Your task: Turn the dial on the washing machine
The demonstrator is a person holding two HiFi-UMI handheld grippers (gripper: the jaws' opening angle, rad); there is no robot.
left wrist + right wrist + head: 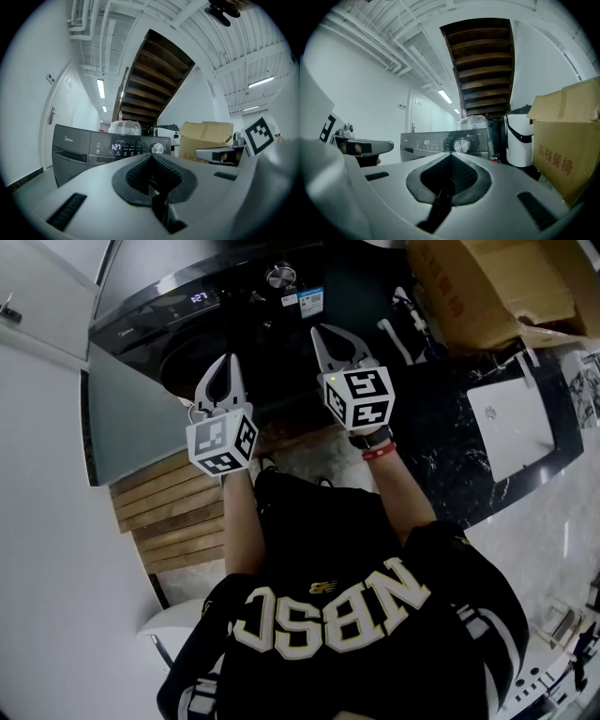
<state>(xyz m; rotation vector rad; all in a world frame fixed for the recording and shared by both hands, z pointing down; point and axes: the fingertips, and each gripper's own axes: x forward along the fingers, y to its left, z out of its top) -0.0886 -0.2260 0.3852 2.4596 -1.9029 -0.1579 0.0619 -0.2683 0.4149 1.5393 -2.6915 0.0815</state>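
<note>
Head view: a person in a black shirt [347,559] holds the left gripper [228,359] and the right gripper [322,331] out towards a dark washing machine [169,306].
Left gripper fingers: closed tip to tip, with nothing between them.
Right gripper fingers: pressed together and empty.
Dial: a round silver knob [280,277] near the right end of the washing machine's control panel. It is apart from both grippers. In the right gripper view it sits just above the closed tips.
Cardboard box: a brown box [487,287] stands to the right of the washing machine. Its flaps are folded over the top, so what is inside cannot be seen.
Plastic-wrapped bundle: it rests on top of the washing machine, behind the panel [124,127]. The wrap is clear and crinkled, but what it holds cannot be made out.
Display: lit digits [116,146] read 1:27, to the left of the dial.
Brand: the left end of the panel carries the word Midea [68,139].
Sticker: a blue and white label [312,301] sits just right of the dial. Its print is too small to read.
Box writing: red Chinese characters [554,159] run along the side of the cardboard box. A fainter row shows on its top in the head view.
Shirt lettering: large pale letters NBSC across the chest, upside down in the head view.
Wristband: a red band [379,452] on the person's right wrist, just behind the right gripper's marker cube.
</note>
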